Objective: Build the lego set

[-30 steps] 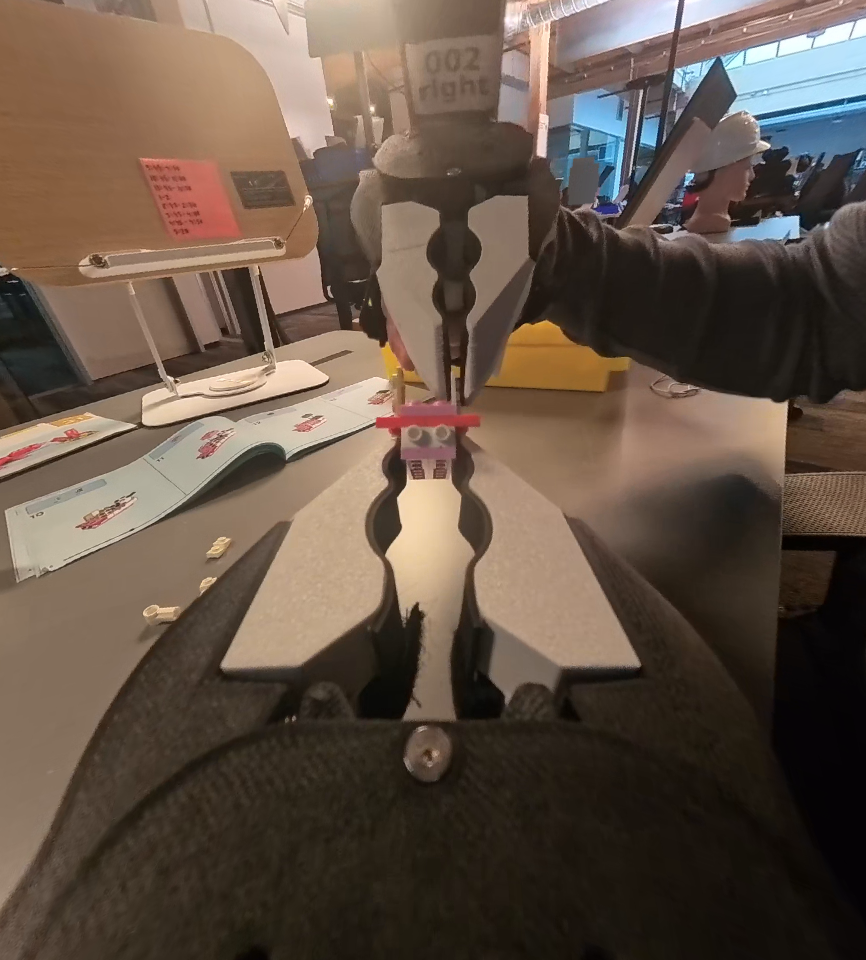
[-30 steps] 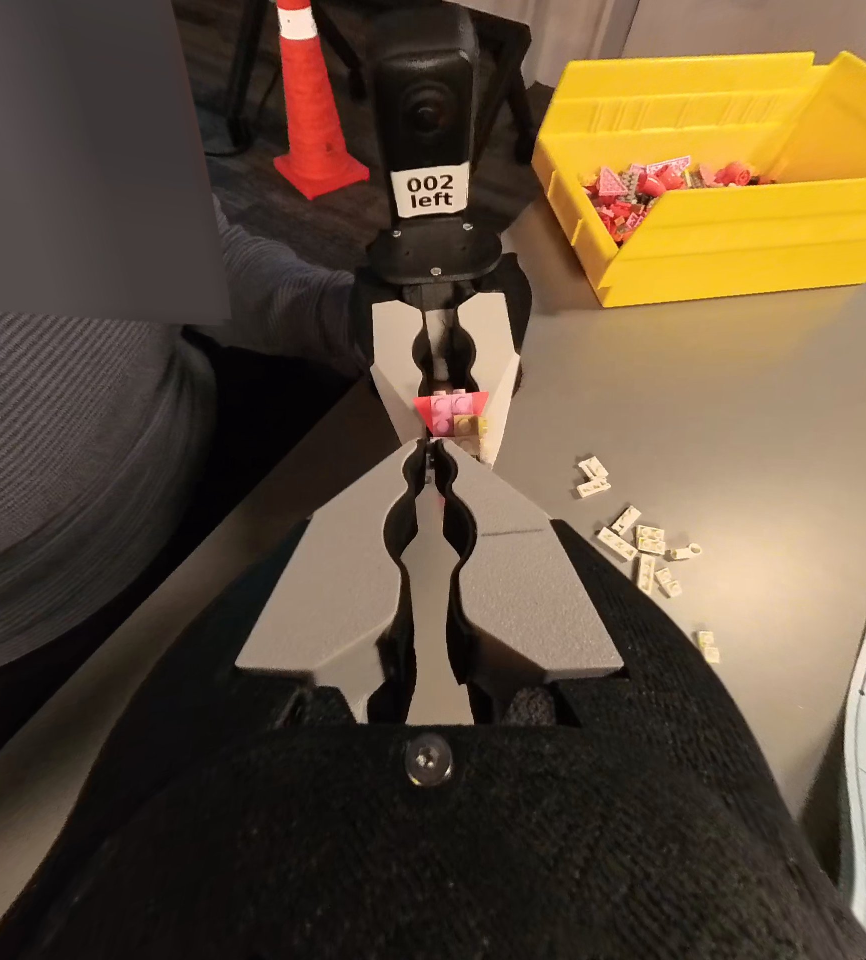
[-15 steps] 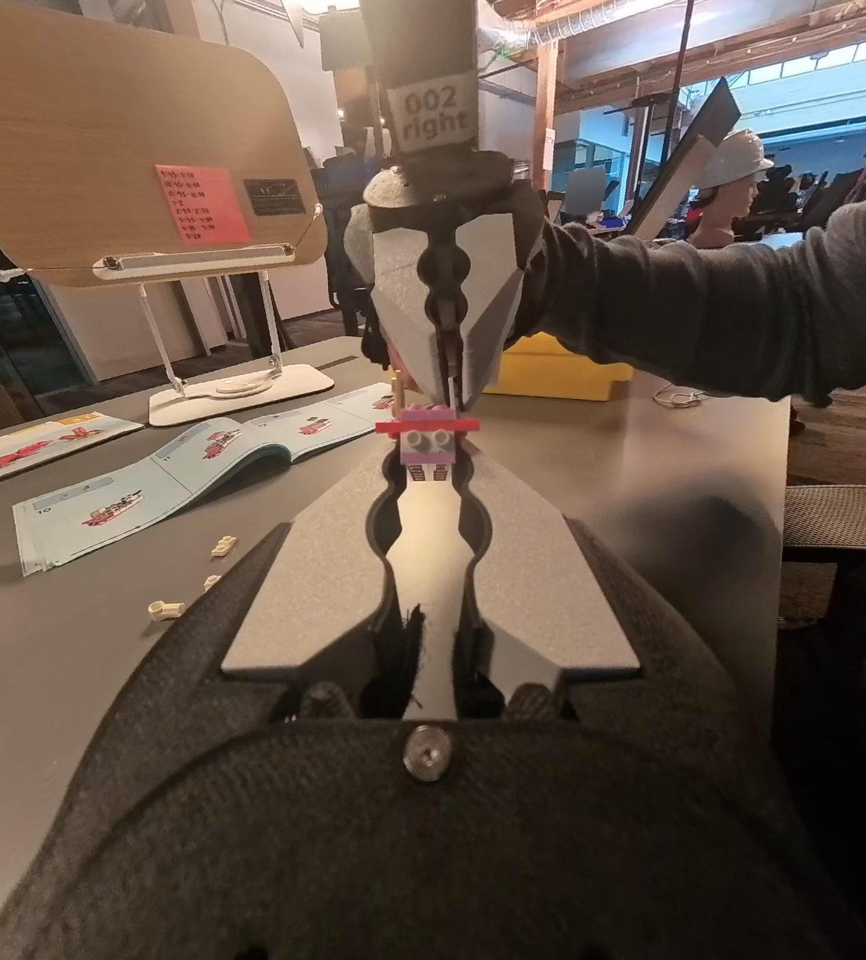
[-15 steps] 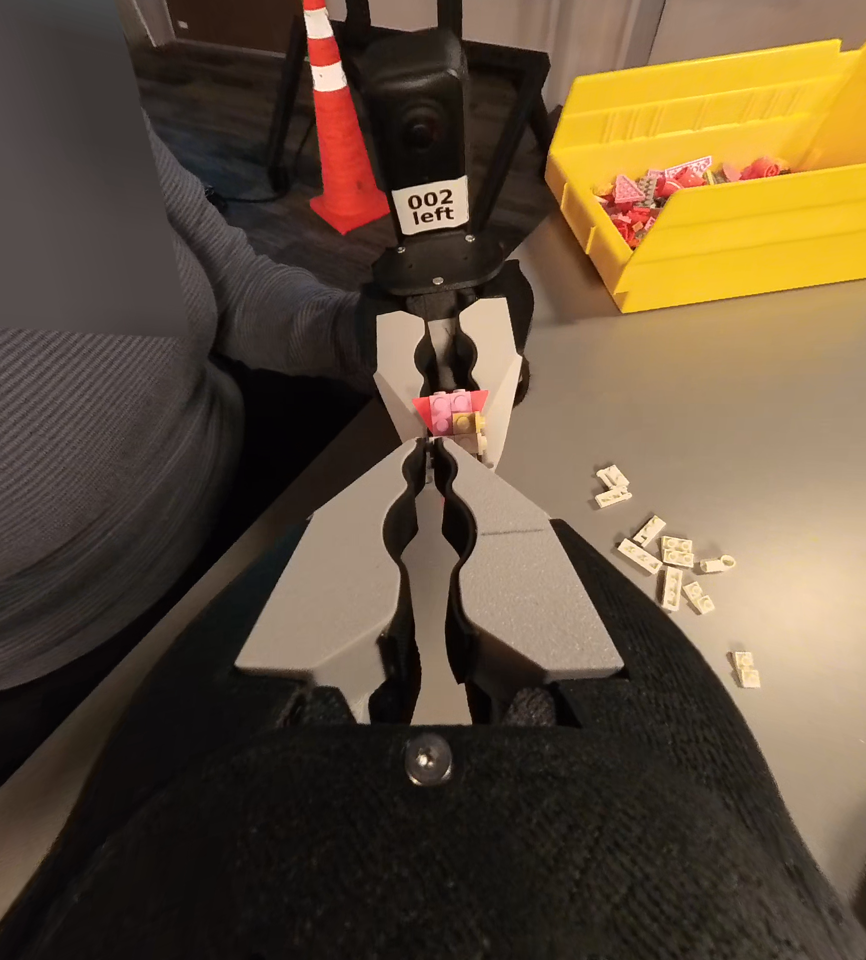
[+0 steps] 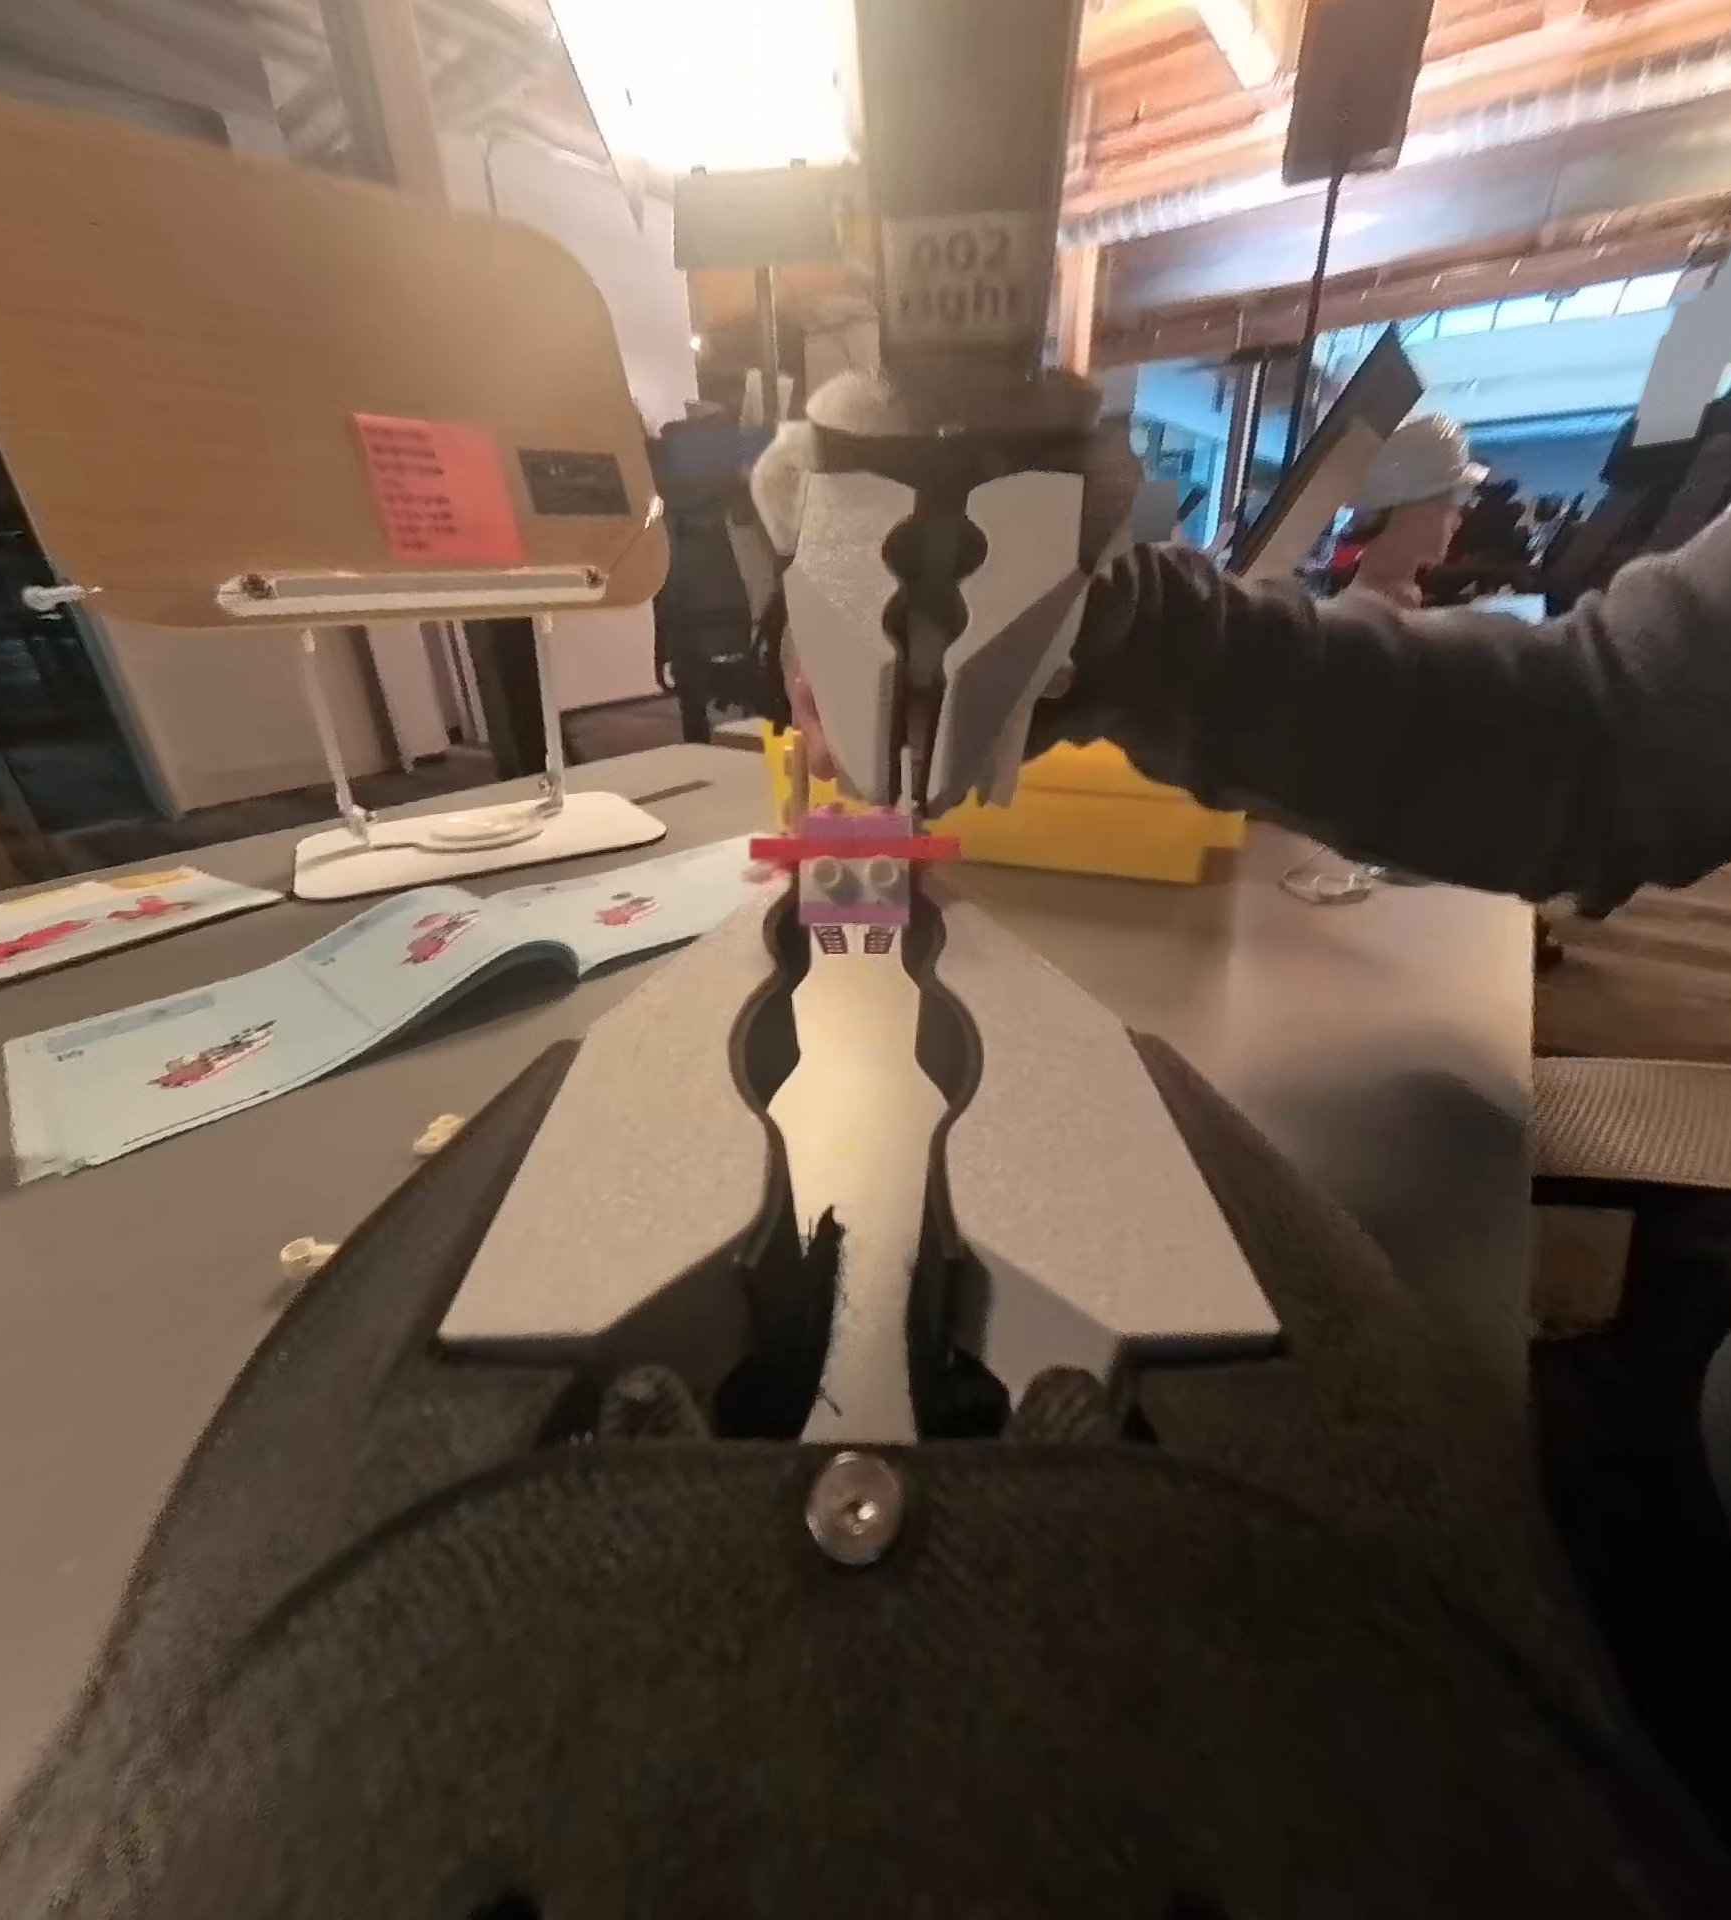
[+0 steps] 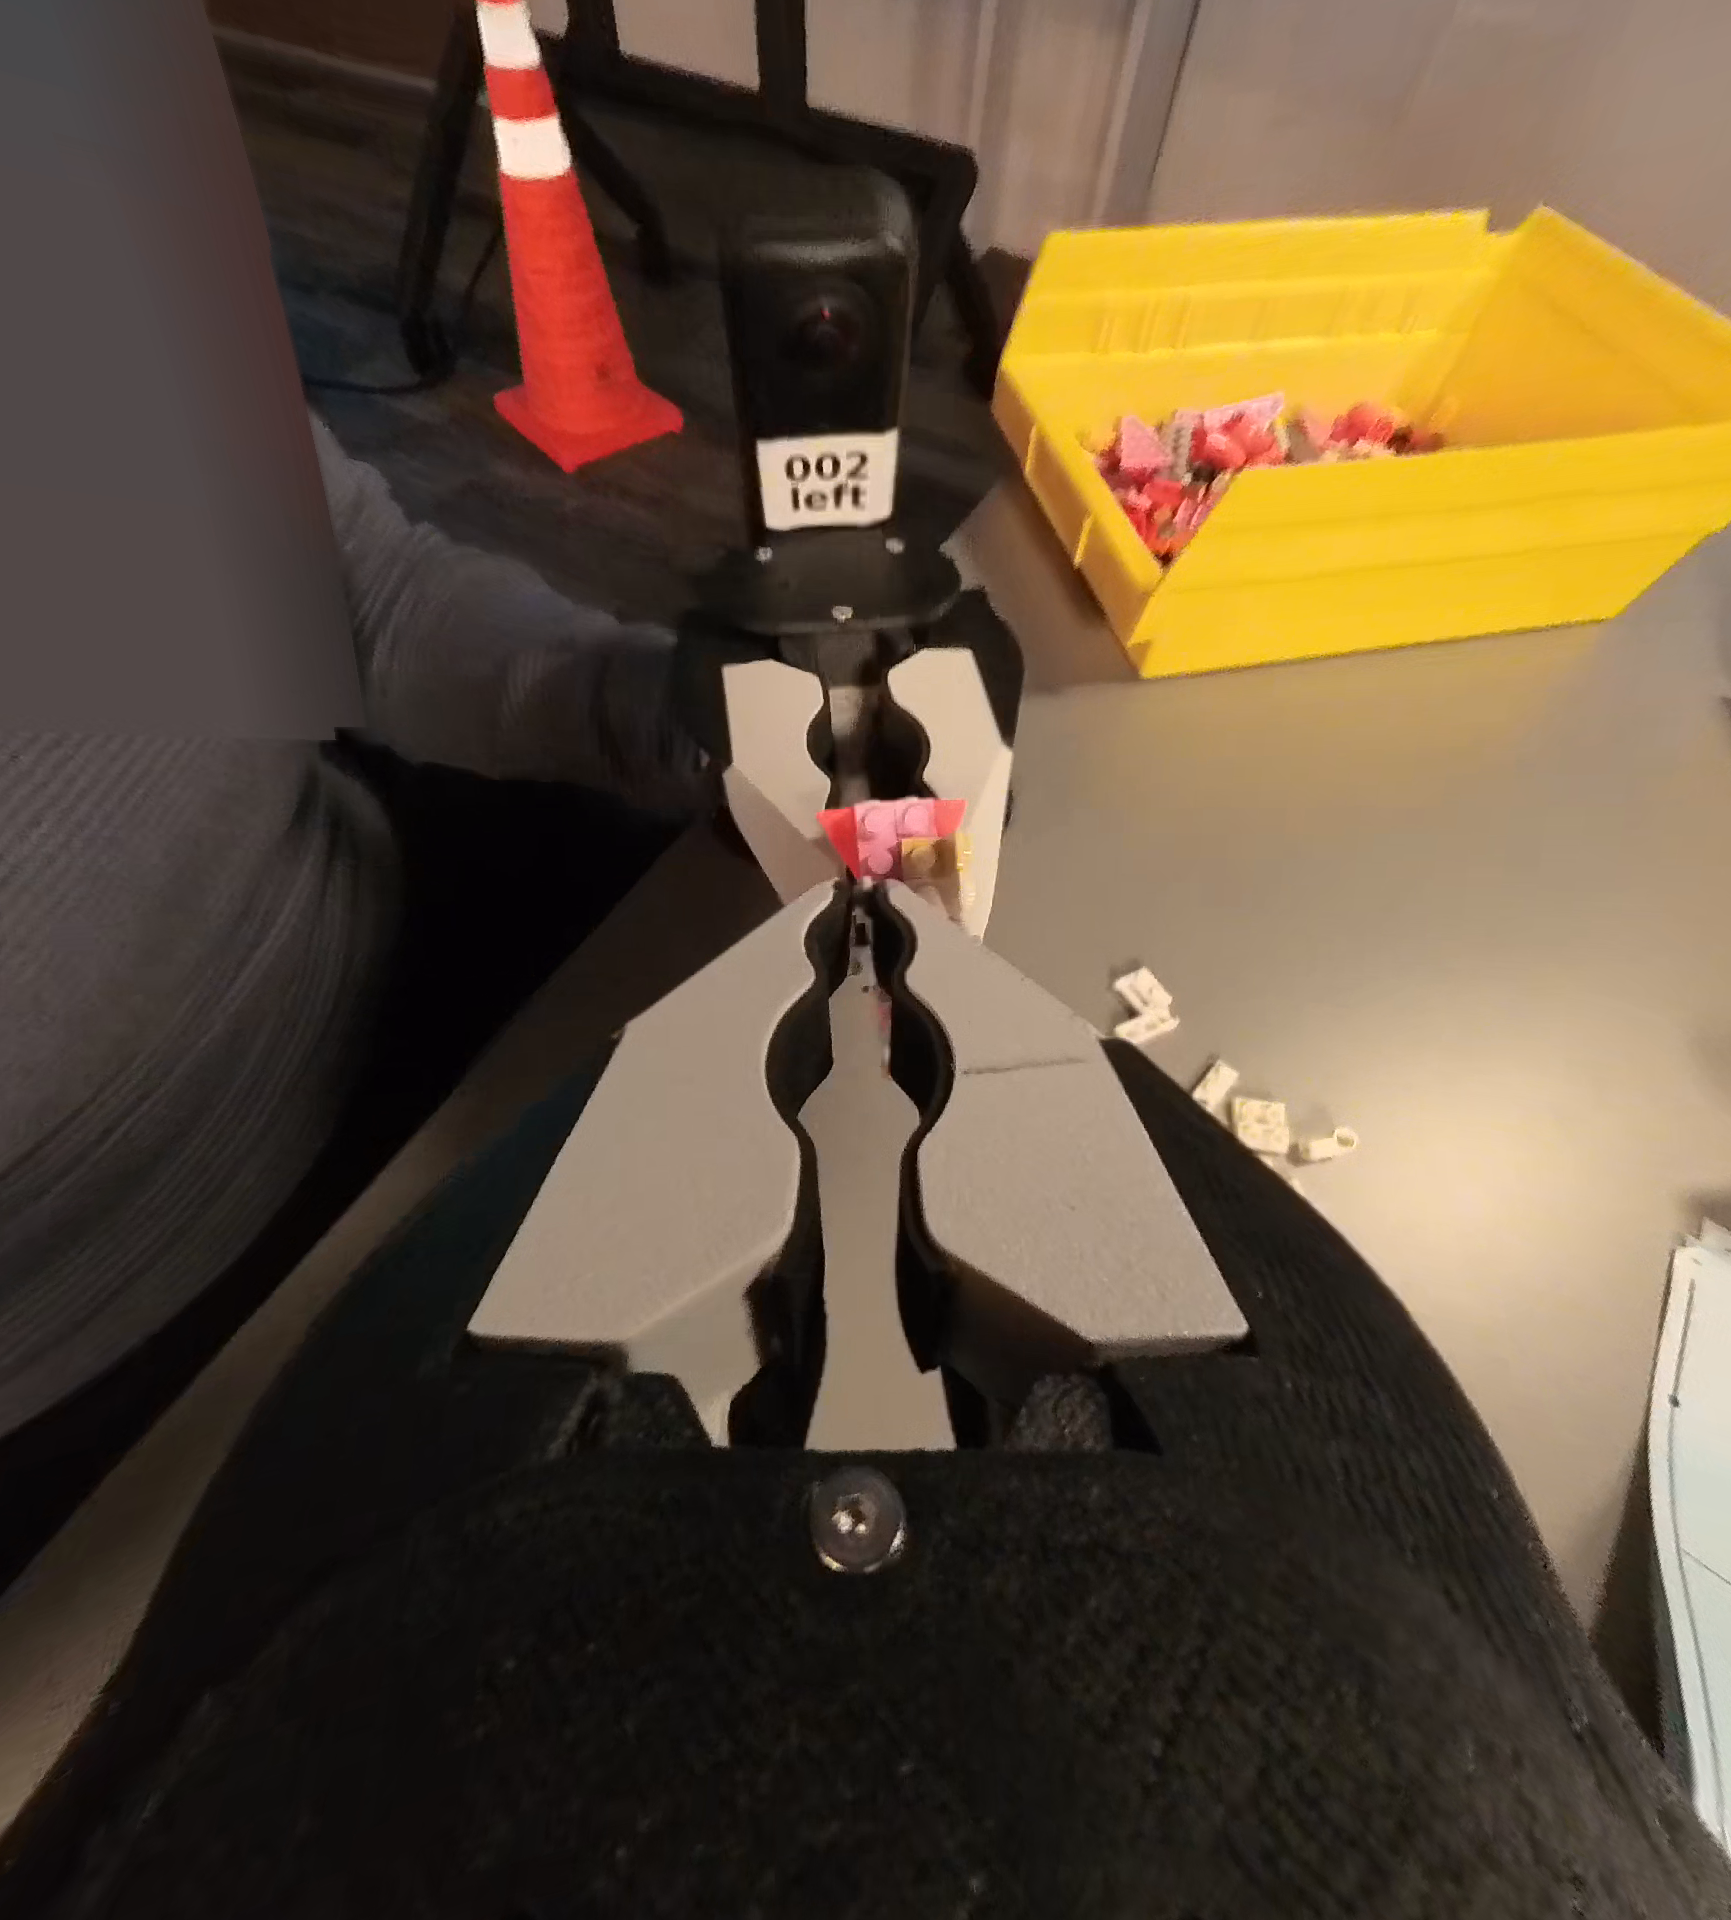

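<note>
Brick assembly, a small pink, red and tan cluster, sits clamped between the left gripper's fingertips above the grey table. From twelve o'clock the right gripper points down at it, jaws pinched together on a thin white piece standing on the cluster's top. A yellow bin of bricks lies at two o'clock, loose white pieces at four o'clock, an open booklet at nine o'clock.
</note>
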The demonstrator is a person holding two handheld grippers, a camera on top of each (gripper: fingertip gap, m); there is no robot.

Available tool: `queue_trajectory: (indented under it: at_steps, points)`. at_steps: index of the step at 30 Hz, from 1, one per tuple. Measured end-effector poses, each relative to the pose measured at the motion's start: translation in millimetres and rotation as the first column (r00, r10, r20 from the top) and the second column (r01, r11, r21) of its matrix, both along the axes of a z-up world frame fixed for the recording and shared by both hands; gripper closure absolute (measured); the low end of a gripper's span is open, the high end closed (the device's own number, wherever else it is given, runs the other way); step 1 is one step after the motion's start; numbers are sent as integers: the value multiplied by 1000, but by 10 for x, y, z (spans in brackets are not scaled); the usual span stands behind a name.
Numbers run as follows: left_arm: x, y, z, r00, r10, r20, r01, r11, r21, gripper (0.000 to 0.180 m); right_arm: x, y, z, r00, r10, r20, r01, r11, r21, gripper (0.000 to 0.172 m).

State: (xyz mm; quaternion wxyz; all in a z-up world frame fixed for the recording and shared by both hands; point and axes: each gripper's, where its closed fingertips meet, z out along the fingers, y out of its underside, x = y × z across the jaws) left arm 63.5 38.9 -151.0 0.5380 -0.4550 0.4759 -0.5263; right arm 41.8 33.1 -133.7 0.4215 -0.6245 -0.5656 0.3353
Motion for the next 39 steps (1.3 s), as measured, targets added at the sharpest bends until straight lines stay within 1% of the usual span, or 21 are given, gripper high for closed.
queue_trajectory:
  at_steps: [1,2,3,5,7,10,14,16,17,18,23,27,28,29,30,31,32,34,36,38,39]
  points:
    - [-9,-1,16,1000,-4,12,4,1000,-7,165,-1,-6,41,1000,-13,-23,13,1000,8,162]
    - [-19,10,22,1000,1,17,-1,1000,-11,165,6,-22,113,998,-23,-64,23,1000,8,146]
    - [-33,14,36,1000,-1,27,1,1000,-18,165,25,-37,199,993,-34,-113,35,999,6,137]
    - [-63,22,70,999,-12,53,14,999,-44,165,98,-19,275,985,-82,-153,86,996,17,131]
    - [-80,2,89,997,-36,70,41,997,-61,165,157,12,170,987,-131,-95,135,991,28,128]
    - [-81,-142,118,989,-117,87,120,992,-34,165,110,-72,45,992,-110,-59,108,994,-31,122]
    - [-68,-277,105,983,-166,77,164,986,27,165,20,-155,-56,998,-67,-20,66,997,-47,121]
    - [-59,-287,92,983,-173,69,171,985,25,165,-11,-183,-92,999,-50,2,50,998,-37,127]
    - [-51,-290,82,982,-176,62,174,984,23,165,-11,-186,-111,999,-47,17,48,999,-26,136]
    - [-45,-304,69,982,-183,55,182,983,26,165,-4,-191,-126,999,-44,30,45,999,-17,141]
    - [1,-367,10,983,-183,22,181,980,77,165,65,-243,-176,998,-39,45,40,999,-31,144]
    - [93,-304,-55,995,-91,-28,93,989,112,162,201,-186,-227,995,-90,41,92,994,-56,144]
    - [96,-252,-53,998,-52,-27,55,993,106,154,252,-161,-232,994,-109,33,111,991,-70,144]
    - [78,-154,-27,1000,13,-6,-12,995,94,129,315,-130,-247,991,-132,33,134,988,-80,144]
    - [42,-123,6,1000,25,18,-27,995,91,117,388,-91,-283,986,-162,45,166,983,-84,144]
    - [1,-26,53,996,73,47,-75,996,54,116,472,-49,-346,978,-197,72,203,975,-87,144]
    - [-54,120,89,986,152,70,-153,988,18,115,563,-9,-440,965,-233,116,244,965,-93,144]
    - [-250,470,179,927,351,129,-347,936,-55,117,744,43,-682,930,-290,227,319,942,-105,144]
    - [-517,743,255,841,507,190,-488,862,-140,120,836,36,-871,910,-301,286,349,927,-135,144]
    - [-716,881,287,782,581,223,-538,812,-229,121,872,13,-996,901,-300,312,364,916,-170,144]
    - [-774,910,298,767,596,238,-541,800,-258,121,899,10,-1057,892,-304,336,375,911,-170,144]
